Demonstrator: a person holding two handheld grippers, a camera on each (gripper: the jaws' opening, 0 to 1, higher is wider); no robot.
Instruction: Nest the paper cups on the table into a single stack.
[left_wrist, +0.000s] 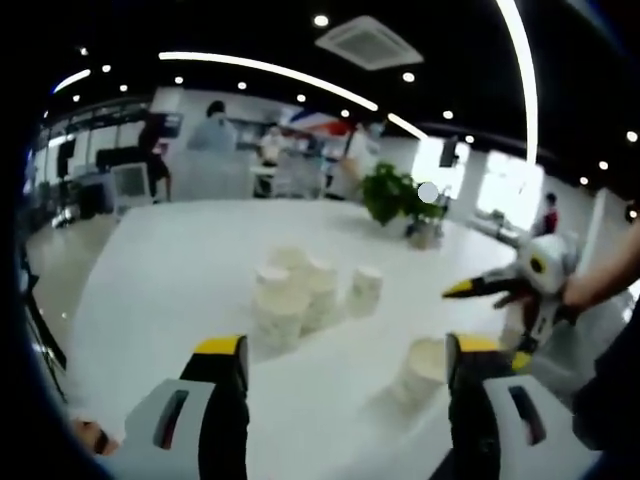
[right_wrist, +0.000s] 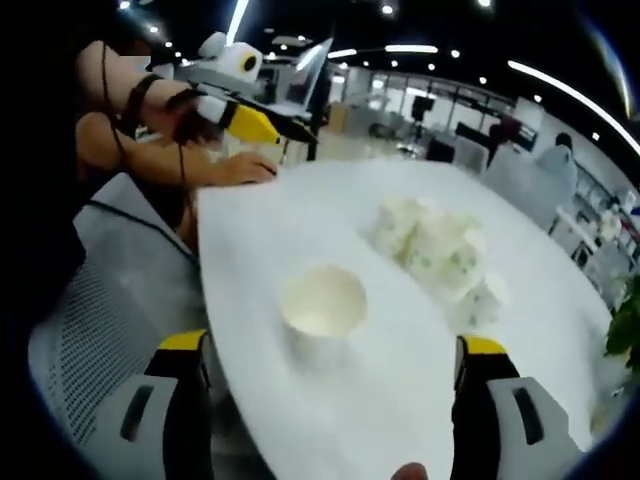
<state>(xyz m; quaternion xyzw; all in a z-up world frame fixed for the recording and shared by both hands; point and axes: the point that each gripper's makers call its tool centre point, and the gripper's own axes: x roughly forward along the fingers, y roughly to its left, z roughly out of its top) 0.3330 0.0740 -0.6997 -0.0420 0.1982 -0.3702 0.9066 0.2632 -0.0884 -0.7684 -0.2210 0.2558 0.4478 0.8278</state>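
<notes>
A lone cup (right_wrist: 322, 302) is seen upright near the table (right_wrist: 300, 215) edge, apart from the cup cluster (right_wrist: 432, 250), with both grippers (left_wrist: 345, 400) (right_wrist: 330, 400) held open and empty, so approach and grasping are judged next.

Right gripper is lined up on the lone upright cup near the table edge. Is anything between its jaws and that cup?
Nothing visible. In the right gripper view the right gripper is open, and the lone cup stands upright just beyond its jaws with only bare table between them. The cluster of cups sits farther back, beyond the cup.
</notes>
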